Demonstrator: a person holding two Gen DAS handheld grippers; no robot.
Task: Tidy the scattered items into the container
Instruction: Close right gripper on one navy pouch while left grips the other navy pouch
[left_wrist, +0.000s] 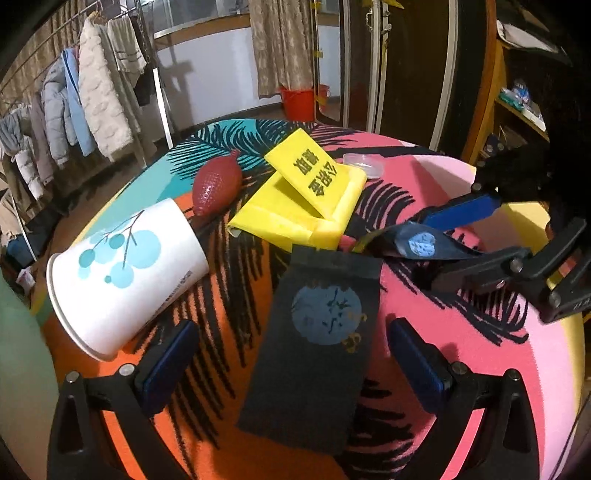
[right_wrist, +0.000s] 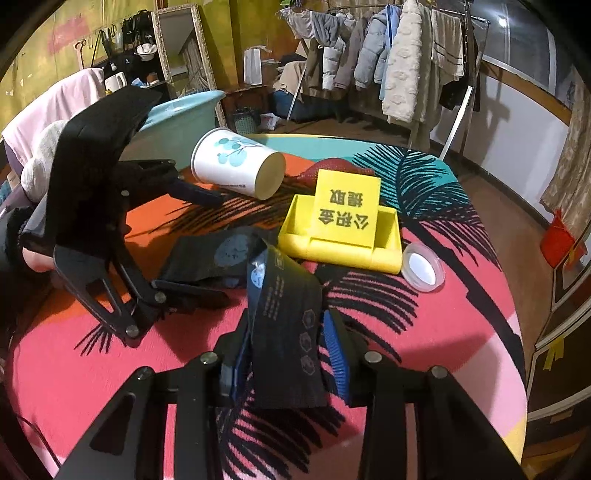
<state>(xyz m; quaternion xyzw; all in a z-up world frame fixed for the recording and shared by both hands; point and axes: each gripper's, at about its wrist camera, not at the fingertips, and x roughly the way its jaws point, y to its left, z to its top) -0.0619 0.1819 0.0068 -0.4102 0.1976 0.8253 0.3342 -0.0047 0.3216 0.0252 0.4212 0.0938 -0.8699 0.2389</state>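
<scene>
Sachet sits pinched in right tongs; second sachet lies between spread left tongs.

Left gripper jaws spread wide, either side of a flat black packet lying on the patterned table; pads not touching it. Right gripper enters from the right, pinching a second black packet. White paper cup on its side, left. Red textured bulb behind it. Yellow holder with upright card at centre; clear lid just beyond
</scene>
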